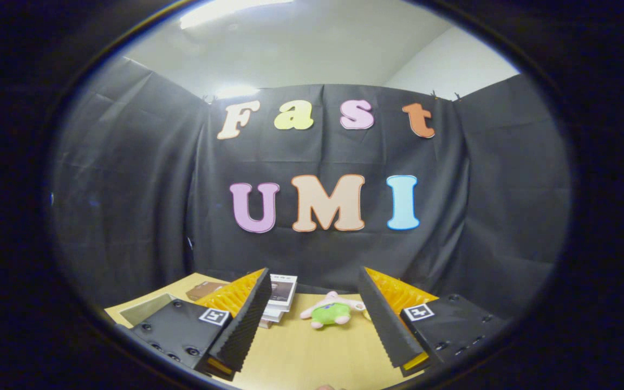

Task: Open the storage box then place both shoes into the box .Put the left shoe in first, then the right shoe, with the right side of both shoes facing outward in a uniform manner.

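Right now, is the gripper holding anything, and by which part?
Nothing is held. The gripper has its jaws spread open over the light wooden table, with a small green and pink plush toy lying beyond them.

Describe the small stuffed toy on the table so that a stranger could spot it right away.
Start at the wooden table in front of the black cloth wall. The gripper is open, its fingers spread wide with nothing held, and the plush toy lies on the tabletop beyond them, in the gap. It is soft, green-bodied with pale pink limbs, unlike the flat stack of booklets beside it.
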A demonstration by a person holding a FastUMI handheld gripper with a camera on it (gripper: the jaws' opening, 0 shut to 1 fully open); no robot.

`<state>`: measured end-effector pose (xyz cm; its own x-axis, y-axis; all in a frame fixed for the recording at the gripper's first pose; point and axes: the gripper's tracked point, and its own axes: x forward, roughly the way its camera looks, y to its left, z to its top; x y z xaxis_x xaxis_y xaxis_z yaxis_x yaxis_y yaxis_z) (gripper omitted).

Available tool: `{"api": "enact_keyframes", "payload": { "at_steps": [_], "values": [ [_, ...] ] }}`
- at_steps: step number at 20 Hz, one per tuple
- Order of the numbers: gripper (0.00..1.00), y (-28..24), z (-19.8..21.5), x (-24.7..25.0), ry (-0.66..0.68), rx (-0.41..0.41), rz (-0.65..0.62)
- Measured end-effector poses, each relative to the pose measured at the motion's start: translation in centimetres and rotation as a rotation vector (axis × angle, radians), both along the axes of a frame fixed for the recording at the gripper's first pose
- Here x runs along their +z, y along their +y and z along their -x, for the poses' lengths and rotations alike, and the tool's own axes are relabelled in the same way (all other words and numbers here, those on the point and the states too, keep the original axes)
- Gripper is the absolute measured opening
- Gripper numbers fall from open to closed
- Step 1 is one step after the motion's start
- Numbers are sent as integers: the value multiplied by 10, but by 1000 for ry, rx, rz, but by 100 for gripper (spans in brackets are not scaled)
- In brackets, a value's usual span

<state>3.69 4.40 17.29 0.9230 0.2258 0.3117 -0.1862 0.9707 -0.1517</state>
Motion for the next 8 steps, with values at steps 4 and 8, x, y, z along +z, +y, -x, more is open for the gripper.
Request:
{"api": "enact_keyframes", "payload": {
  "at_steps": [4, 8],
  "values": [
    [100, 4, 12, -2, -43, -12, 17],
    [100, 14, 19, -6, -61, -15, 17]
  ]
}}
